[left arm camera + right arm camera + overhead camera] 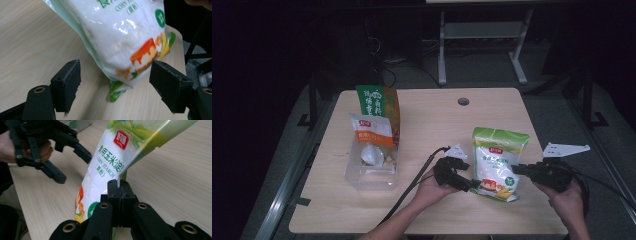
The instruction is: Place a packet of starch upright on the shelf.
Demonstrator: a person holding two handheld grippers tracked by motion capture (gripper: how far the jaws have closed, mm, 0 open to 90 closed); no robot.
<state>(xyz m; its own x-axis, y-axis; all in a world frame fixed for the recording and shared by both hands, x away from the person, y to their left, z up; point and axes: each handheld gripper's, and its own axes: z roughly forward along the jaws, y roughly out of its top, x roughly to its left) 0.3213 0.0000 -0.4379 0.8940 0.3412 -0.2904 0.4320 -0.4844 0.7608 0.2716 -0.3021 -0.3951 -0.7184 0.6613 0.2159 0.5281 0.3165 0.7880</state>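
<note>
Keep right tongs (pixel 119 185) clamped on the starch bag (pixel 498 162) edge, bag tilted with its bottom corner on the surface (pixel 422 125), and bring wide-open left tongs (pixel 113 82) squarely around that corner before closing.

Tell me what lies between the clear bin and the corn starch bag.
In the high view, the left gripper and its cable; otherwise bare table between clear bin and corn starch bag.

The high view looks forward and down from above the person's side, taking in the whole wooden surface (pixel 422 125) from some way off. The left gripper view sits low and close, looking along its jaws at the corn starch bag (pixel 120 37). The right gripper view faces that same bag (pixel 107 167) closely from the other side, with the left gripper (pixel 72 160) beyond.
</note>
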